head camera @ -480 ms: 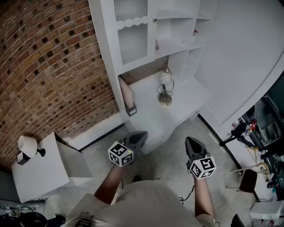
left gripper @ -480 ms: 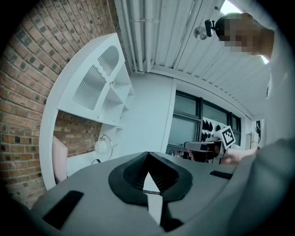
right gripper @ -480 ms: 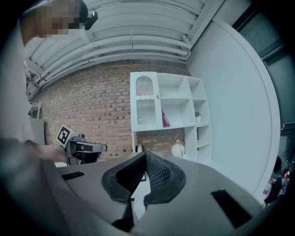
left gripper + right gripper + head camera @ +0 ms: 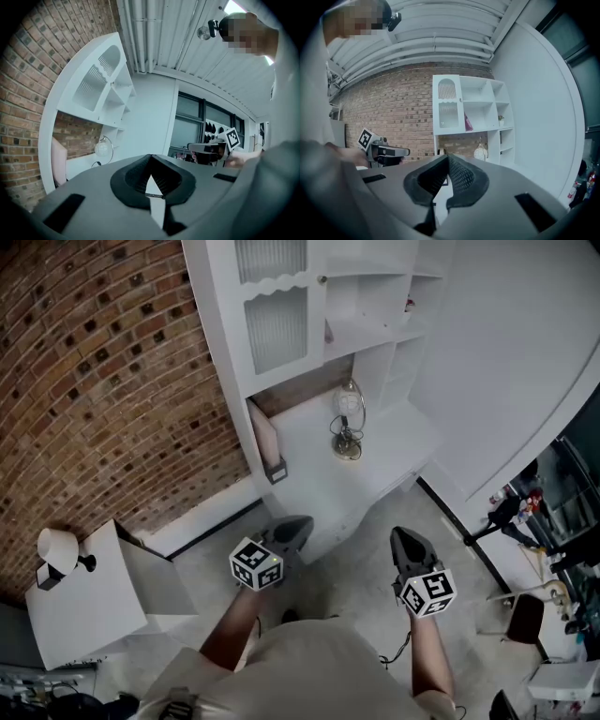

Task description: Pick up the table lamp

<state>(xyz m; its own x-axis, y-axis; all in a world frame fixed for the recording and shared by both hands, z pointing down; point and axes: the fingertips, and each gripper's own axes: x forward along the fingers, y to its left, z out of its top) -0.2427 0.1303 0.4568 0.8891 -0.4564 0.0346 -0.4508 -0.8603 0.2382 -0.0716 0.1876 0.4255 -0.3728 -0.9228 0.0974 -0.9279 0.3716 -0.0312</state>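
Observation:
The table lamp (image 4: 348, 422), a clear globe on a thin arched stand with a round base, stands on the white desk (image 4: 328, 479) under the shelf unit. It shows far ahead in the left gripper view (image 4: 102, 149) and the right gripper view (image 4: 480, 152). My left gripper (image 4: 295, 526) is shut and empty, held over the floor just short of the desk's front edge. My right gripper (image 4: 403, 540) is also shut and empty, level with it to the right. Both point toward the desk, well short of the lamp.
A white shelf unit (image 4: 309, 306) with ribbed doors and open cubbies rises behind the desk. A brick wall (image 4: 103, 381) fills the left. A white side table (image 4: 89, 601) with a small white lamp (image 4: 58, 549) stands at lower left. Furniture clutter lies at far right.

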